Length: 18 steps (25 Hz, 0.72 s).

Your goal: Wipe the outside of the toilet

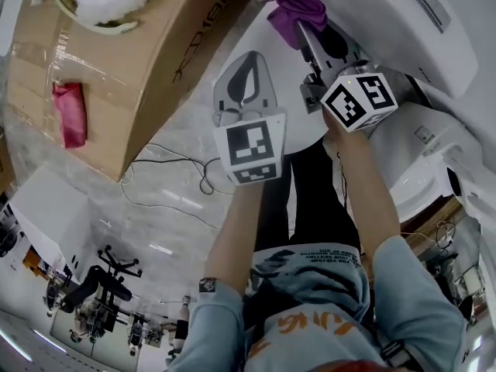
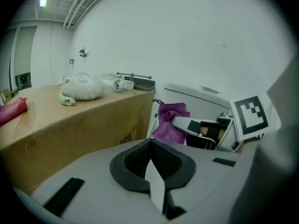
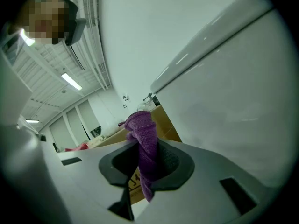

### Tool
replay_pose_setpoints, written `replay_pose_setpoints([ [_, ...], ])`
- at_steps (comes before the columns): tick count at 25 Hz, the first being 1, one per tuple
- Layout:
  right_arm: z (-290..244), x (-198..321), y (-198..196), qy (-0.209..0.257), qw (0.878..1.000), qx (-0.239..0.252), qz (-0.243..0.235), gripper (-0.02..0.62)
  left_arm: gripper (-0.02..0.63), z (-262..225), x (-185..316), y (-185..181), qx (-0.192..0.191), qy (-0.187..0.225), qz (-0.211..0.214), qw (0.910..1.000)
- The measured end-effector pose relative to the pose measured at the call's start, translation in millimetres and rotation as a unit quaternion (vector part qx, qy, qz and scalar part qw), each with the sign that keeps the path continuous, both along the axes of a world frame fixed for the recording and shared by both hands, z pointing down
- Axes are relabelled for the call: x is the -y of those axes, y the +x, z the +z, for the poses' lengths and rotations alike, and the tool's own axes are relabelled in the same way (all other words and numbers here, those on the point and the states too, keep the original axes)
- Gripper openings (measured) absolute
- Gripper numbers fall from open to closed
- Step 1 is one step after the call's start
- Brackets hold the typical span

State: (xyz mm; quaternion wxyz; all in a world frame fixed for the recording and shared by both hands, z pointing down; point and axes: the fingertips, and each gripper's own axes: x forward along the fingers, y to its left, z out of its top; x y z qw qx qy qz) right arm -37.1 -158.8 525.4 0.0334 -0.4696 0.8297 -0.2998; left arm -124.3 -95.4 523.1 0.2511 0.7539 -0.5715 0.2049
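My right gripper [image 3: 145, 149] has its jaws clamped on a purple cloth [image 3: 142, 130]. The cloth stands up out of the jaws in a bunch, and a short end hangs below them. Just beside it, on the right, the white wall of the toilet [image 3: 229, 92] fills my view; I cannot tell if the cloth touches it.

My left gripper [image 2: 150, 147] has its jaws together, with nothing between them. In the head view it is held beside the right one, a little lower and further from the toilet. Its own view looks across at the right gripper and the cloth in front of the tank.

To the left of the toilet stands a big cardboard box [image 1: 155, 49], and its top is closed. On this top lie a white bundle [image 2: 82, 88] and, well apart from it, a red thing [image 1: 70, 113]. A thin cable [image 1: 177, 161] lies on the floor by the box.
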Motion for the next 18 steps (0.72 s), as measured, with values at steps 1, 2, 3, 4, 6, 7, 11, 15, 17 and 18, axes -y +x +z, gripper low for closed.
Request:
replay_pose_setpoints([
  [1, 6, 7, -2, -0.005, 1.000, -0.012, -0.001, 0.089, 0.025, 2, 4, -3, -0.002, -0.001, -0.006, 1.0000],
  [2, 13, 14, -3, -0.011, 1.000, -0.024, 0.000, 0.089, 0.025, 4, 8, -4, -0.003, -0.002, -0.013, 0.9999],
  [3, 19, 20, -4, -0.016, 0.999, -0.033, 0.003, 0.089, 0.025, 7, 12, -4, -0.005, -0.003, -0.018, 0.9998],
  [4, 25, 26, -5, -0.020, 0.999, -0.041, 0.005, 0.087, 0.025, 9, 17, -3, -0.005, -0.005, -0.021, 0.9998],
  [6, 34, 37, -6, -0.024, 0.999, -0.048, 0.009, 0.087, 0.025, 12, 29, 2, -0.003, -0.006, -0.018, 0.9998],
  [7, 38, 42, -7, -0.024, 0.999, -0.048, 0.010, 0.087, 0.025, 12, 34, 4, -0.003, -0.006, -0.016, 0.9999],
  [11, 52, 56, -8, -0.026, 0.998, -0.053, 0.017, 0.081, 0.025, 16, 43, 8, -0.001, -0.013, -0.013, 0.9998],
  [15, 64, 67, -2, -0.036, 0.997, -0.055, 0.035, 0.081, 0.025, 25, 44, 9, 0.004, -0.023, -0.013, 0.9996],
  [17, 66, 69, -1, -0.036, 0.997, -0.053, 0.037, 0.081, 0.025, 30, 45, 9, 0.004, -0.027, -0.016, 0.9995],
  [18, 67, 70, 1, -0.037, 0.997, -0.052, 0.039, 0.081, 0.025, 32, 46, 9, 0.003, -0.029, -0.018, 0.9994],
])
